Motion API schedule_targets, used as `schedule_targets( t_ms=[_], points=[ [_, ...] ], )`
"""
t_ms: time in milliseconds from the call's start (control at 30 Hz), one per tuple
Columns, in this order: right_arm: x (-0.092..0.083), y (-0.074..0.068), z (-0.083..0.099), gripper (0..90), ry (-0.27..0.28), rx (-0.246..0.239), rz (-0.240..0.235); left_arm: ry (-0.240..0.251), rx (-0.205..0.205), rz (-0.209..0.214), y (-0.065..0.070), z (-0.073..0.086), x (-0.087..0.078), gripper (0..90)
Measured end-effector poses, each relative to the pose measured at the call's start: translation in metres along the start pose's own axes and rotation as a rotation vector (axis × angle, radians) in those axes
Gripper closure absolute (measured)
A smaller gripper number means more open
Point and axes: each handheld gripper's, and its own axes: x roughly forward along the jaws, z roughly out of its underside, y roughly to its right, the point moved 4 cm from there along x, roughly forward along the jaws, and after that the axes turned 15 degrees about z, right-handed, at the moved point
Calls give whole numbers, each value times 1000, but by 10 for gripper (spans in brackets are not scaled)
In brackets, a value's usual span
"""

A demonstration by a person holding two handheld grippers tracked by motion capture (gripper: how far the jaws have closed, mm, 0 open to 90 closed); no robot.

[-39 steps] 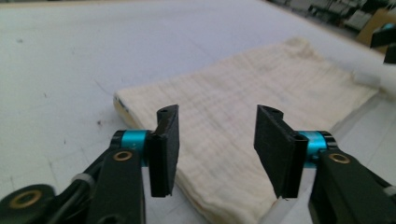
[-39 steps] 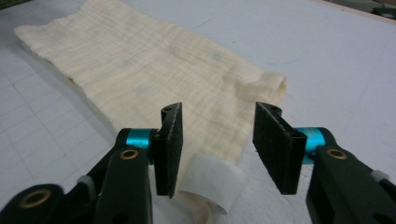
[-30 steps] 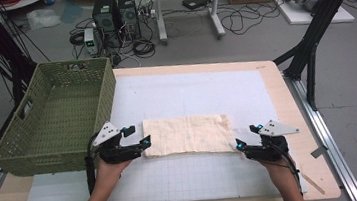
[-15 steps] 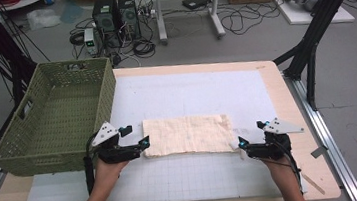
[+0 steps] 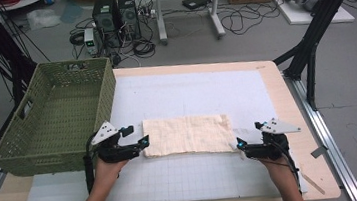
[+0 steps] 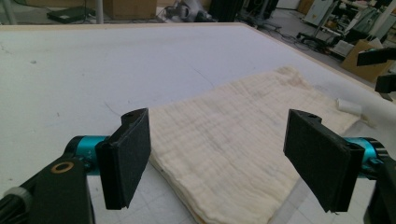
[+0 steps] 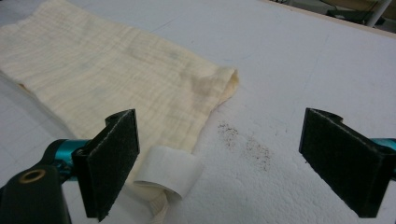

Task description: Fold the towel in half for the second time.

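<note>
A folded cream cloth (image 5: 187, 134) lies flat on the white mat (image 5: 190, 89). My left gripper (image 5: 143, 143) is at its left end, open. Its jaws have just been closing a little. In the left gripper view the cloth's near corner (image 6: 233, 135) lies between the pads without touching them, and the gripper (image 6: 219, 158) is low over the mat. My right gripper (image 5: 240, 145) is at the cloth's right end, open, its jaws having just been opening. In the right gripper view (image 7: 224, 163), the cloth (image 7: 116, 70) and its white label (image 7: 166, 175) lie beside the left pad.
A green woven basket (image 5: 45, 144) stands at the table's left, right beside my left hand. The wooden table edge (image 5: 287, 99) borders the mat on the right. A few dark crumbs (image 7: 247, 142) dot the mat between the right jaws. Cables and computers sit on the floor beyond.
The right gripper's jaws stand wider than a second ago. Both hands and the cloth have kept their places.
</note>
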Motion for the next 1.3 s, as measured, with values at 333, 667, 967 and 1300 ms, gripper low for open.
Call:
schedule_targets(
  t_ms=[333, 667, 967, 1300],
  points=[
    [-3, 3, 1, 116, 2, 5, 7, -13, -39, -56, -21, -22, 19, 238],
    [-1, 1, 0, 116, -1, 4, -3, -88, -11, -109, -42, -42, 43, 277],
    [-1, 0, 1, 116, -9, 12, -6, -181, -57, -142, -64, -36, 60, 354],
    [0, 0, 0, 116, -10, 14, -13, -303, -68, -157, -79, -16, 69, 469]
  ],
)
